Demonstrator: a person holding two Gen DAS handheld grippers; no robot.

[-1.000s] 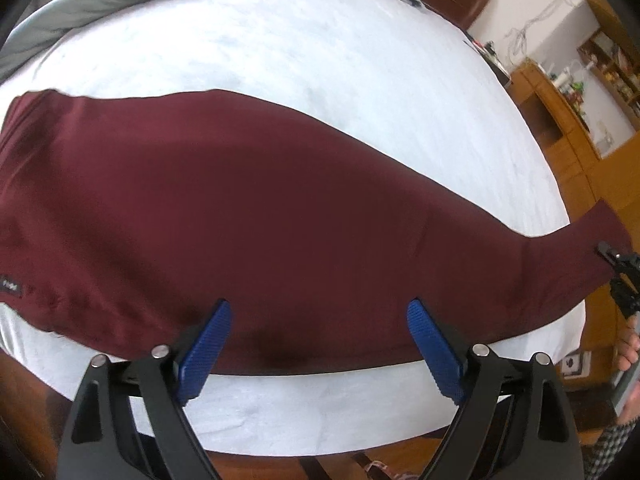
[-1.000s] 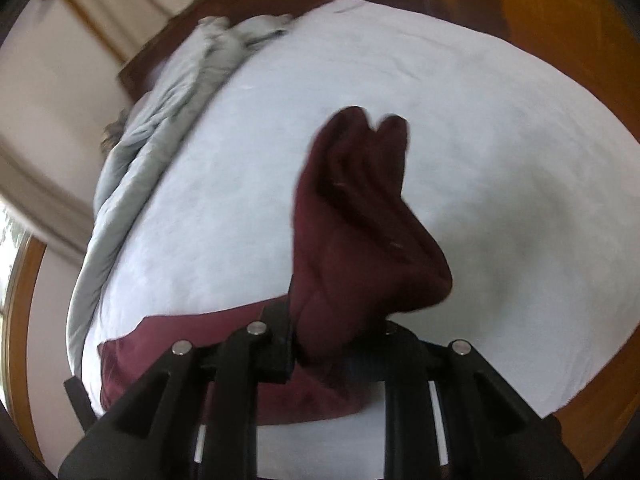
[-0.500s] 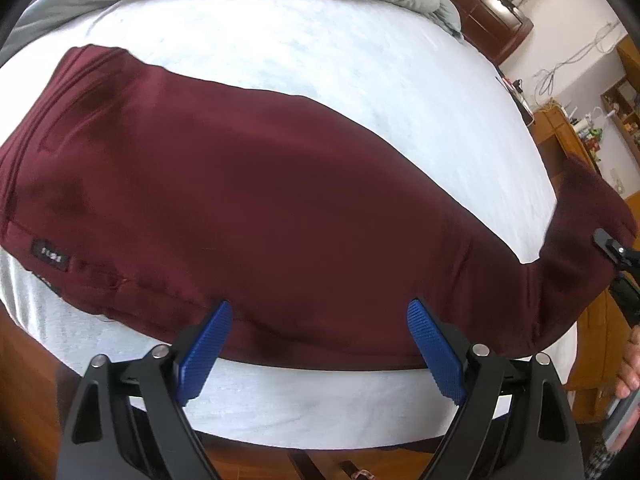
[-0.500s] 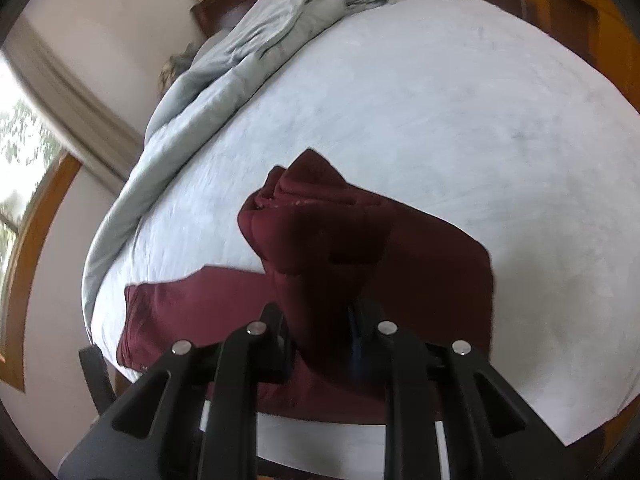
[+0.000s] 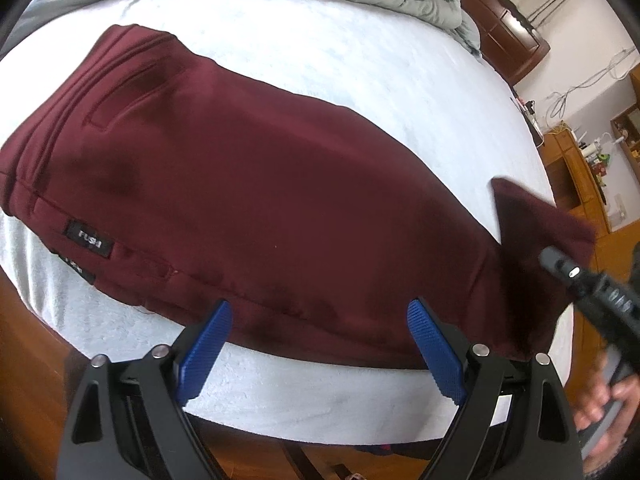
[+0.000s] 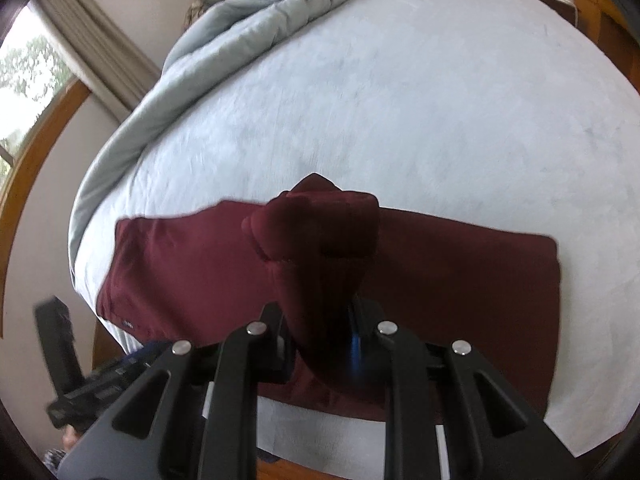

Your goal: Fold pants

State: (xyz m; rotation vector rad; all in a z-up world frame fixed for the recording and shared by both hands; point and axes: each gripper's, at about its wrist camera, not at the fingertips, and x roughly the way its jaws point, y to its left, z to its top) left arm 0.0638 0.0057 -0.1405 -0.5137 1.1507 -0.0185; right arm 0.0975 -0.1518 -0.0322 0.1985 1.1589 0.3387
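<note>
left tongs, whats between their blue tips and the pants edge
Only bare white bed sheet, seen in the left wrist view. The open left tongs hover short of the maroon pants.

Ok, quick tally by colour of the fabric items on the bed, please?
Maroon: 1, the pants, leg end pinched in the right hand-held gripper
Pale grey-green: 1, the bunched comforter
White: 1, the sheet
Total: 3

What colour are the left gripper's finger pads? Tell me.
Blue, ribbed pads; clearest in the left wrist view.
</note>
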